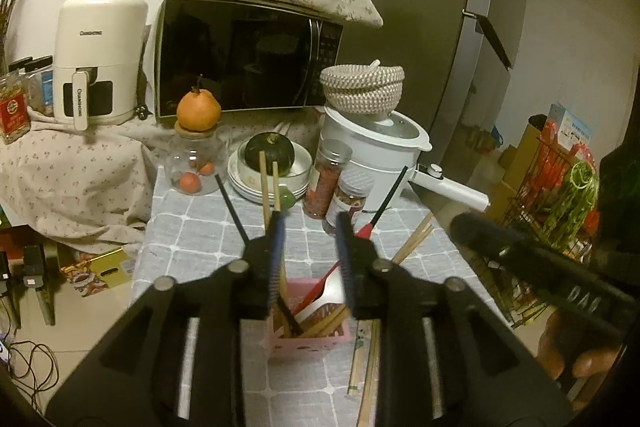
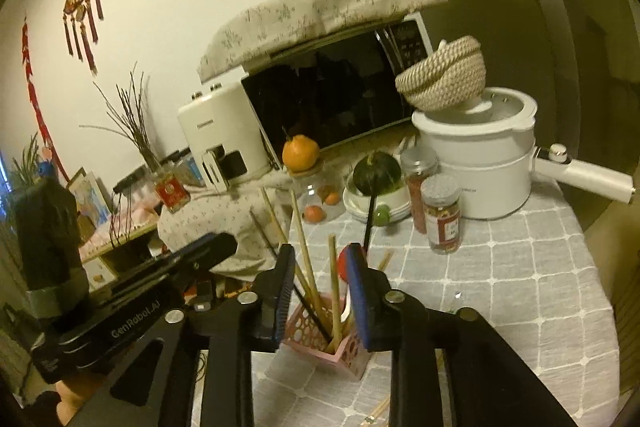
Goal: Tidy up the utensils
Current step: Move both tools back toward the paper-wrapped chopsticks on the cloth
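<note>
Small kitchen table with a grey checked tablecloth (image 2: 532, 291), and it's pretty crowded at the back: a black microwave (image 1: 248, 55) with a floral cloth draped on top, a white air fryer (image 1: 100, 59) to its left, a white electric pot (image 2: 476, 155) with a woven basket (image 2: 444, 75) sitting on its lid, two spice jars (image 2: 440, 215), a dark green squash (image 1: 270, 153) in a stack of bowls, and a glass jar (image 1: 196, 163) with an orange fruit perched on top. A big grey fridge stands to the right of the table. The pink utensil holder (image 2: 340, 347) sits near the front edge, already stuffed with wooden chopsticks (image 2: 310, 267), black chopsticks and a red-handled spatula (image 1: 320, 291). More loose chopsticks (image 1: 368, 367) lie flat on the cloth just beside it. Both tools hang right over the holder, pointing down at it: the left gripper (image 1: 310, 227) has its jaws apart with nothing between them, and the right gripper (image 2: 320, 259) is spread the same way, the standing chopsticks poking up in the gap but not pinched. A bit of the person's right hand (image 1: 576, 351) shows on that handle.
</note>
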Tool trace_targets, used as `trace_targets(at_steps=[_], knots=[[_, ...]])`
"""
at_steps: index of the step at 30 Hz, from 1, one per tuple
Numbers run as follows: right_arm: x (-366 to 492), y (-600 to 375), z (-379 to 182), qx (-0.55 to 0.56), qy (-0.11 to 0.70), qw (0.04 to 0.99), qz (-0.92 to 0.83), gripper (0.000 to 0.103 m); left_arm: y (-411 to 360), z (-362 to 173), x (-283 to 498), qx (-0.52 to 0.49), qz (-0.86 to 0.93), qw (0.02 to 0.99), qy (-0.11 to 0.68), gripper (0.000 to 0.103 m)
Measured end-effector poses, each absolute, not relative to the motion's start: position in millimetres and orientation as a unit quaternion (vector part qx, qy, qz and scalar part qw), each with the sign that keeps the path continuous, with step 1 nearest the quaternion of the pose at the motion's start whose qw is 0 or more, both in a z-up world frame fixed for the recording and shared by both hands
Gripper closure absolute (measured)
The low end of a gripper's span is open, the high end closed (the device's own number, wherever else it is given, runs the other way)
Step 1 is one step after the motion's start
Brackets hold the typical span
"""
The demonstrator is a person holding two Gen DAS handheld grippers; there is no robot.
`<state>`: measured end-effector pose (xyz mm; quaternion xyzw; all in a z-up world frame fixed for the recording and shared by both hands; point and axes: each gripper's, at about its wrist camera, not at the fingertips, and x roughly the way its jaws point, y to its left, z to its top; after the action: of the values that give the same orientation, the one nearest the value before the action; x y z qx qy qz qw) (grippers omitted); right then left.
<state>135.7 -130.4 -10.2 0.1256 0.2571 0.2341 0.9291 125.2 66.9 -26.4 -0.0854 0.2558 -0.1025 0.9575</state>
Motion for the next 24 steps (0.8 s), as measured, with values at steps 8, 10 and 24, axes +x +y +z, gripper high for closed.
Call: trace_targets(at_steps=[8, 10, 24], knots=[[117.0, -158.1, -1.8, 0.131, 0.245, 0.938, 0.208, 0.046, 67.0, -30.1, 107.8, -0.085, -0.104, 0.953, 0.273, 0.034], [118.3, -166.2, -9.9, 0.138, 0.257, 0.937, 0.193, 0.041, 66.0, -36.1, 105.3, -0.082, -0.105, 0.949, 0.287, 0.023], [139.6, -186.2, -98.5, 0.069, 0.369, 0.922, 0.092, 0.026, 63.9, -103.2, 107.5, -0.045, -0.081, 0.916, 0.389, 0.015]])
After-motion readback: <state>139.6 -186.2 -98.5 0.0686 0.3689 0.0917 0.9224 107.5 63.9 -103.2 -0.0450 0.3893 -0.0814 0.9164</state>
